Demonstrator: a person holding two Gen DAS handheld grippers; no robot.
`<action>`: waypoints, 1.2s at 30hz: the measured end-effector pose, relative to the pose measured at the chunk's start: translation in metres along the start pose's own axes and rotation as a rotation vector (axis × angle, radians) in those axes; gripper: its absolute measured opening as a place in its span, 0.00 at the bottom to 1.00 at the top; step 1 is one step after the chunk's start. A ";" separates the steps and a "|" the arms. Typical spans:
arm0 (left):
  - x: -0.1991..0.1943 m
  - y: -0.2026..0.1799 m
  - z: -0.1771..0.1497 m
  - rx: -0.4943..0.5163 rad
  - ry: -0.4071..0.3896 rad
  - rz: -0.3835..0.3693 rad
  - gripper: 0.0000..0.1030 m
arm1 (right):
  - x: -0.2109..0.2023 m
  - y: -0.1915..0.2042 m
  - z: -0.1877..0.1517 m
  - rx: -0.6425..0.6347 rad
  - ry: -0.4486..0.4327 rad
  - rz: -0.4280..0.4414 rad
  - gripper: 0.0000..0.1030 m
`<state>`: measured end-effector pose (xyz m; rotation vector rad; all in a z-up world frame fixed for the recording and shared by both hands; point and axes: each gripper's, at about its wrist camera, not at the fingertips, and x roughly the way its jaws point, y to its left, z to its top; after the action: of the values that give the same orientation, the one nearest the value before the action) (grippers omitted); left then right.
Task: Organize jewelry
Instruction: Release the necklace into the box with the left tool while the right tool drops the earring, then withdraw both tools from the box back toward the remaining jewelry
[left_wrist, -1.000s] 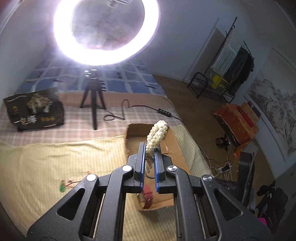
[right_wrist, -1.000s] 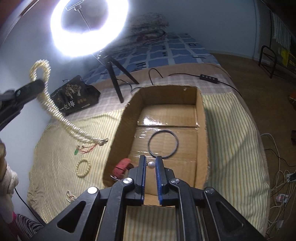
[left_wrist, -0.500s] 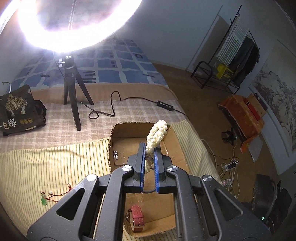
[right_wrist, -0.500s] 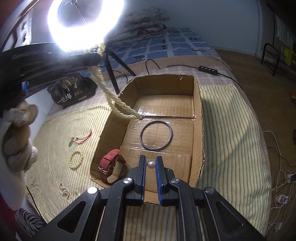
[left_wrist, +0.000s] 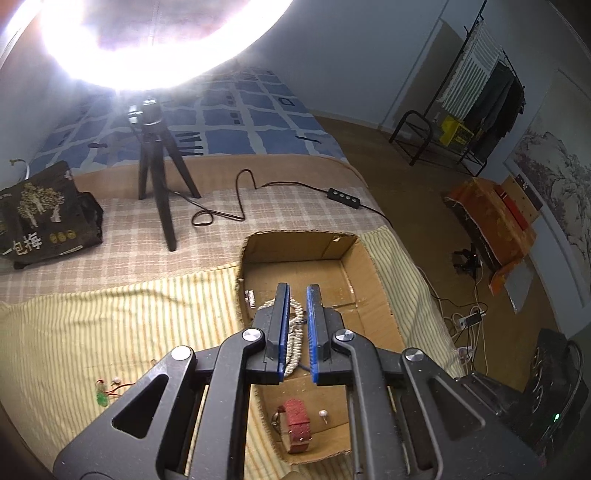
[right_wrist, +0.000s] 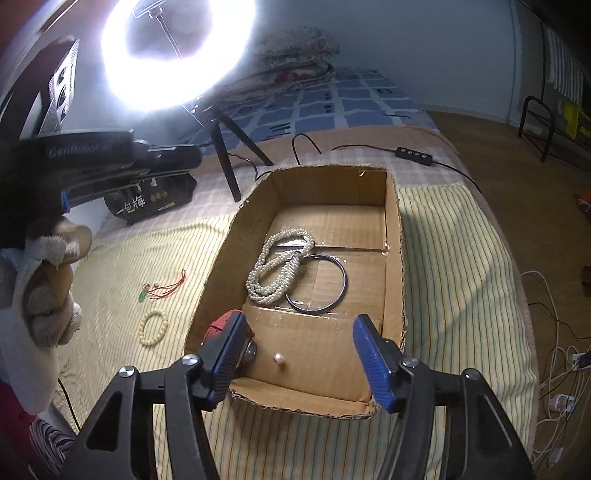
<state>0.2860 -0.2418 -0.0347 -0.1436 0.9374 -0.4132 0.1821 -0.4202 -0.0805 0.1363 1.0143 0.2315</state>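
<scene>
A cardboard box (right_wrist: 393, 236) lies on the striped bedspread. On its floor are a coiled pearl necklace (right_wrist: 280, 266), a dark bangle (right_wrist: 341, 284), a red-strap watch (left_wrist: 295, 424) and a small pearl stud (right_wrist: 277, 357). My right gripper (right_wrist: 297, 316) hovers over the box's near end with its jaws opening. The stud lies loose on the cardboard below them, untouched. My left gripper (left_wrist: 298, 287) is above the box with its fingers close together and nothing pinched. The necklace (left_wrist: 293, 332) shows through the gap, lying in the box. In the right wrist view the left gripper (right_wrist: 110, 158) is high at the left.
A cream bead bracelet (right_wrist: 153, 326) and a red-string pendant (right_wrist: 162, 288) lie on the bedspread left of the box. A ring-light tripod (left_wrist: 159, 184), a black bag (left_wrist: 44, 214) and a cable with a controller (left_wrist: 343, 197) sit behind. A gloved hand (right_wrist: 48, 288) is at the left.
The pearl necklace left my left gripper and now lies coiled in the box. My right gripper's jaws opened and the pearl stud dropped to the box floor. My left gripper moved over the box and lower.
</scene>
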 end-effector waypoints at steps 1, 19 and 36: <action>-0.003 0.002 0.000 -0.001 -0.003 0.001 0.06 | -0.001 0.001 0.000 0.001 -0.003 0.001 0.61; -0.102 0.071 -0.020 -0.012 -0.118 0.096 0.06 | -0.035 0.059 -0.003 -0.096 -0.087 0.018 0.69; -0.133 0.161 -0.101 -0.044 -0.036 0.189 0.47 | -0.004 0.142 -0.001 -0.217 -0.017 0.117 0.85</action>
<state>0.1805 -0.0356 -0.0422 -0.1008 0.9162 -0.2150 0.1607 -0.2837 -0.0461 0.0000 0.9591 0.4445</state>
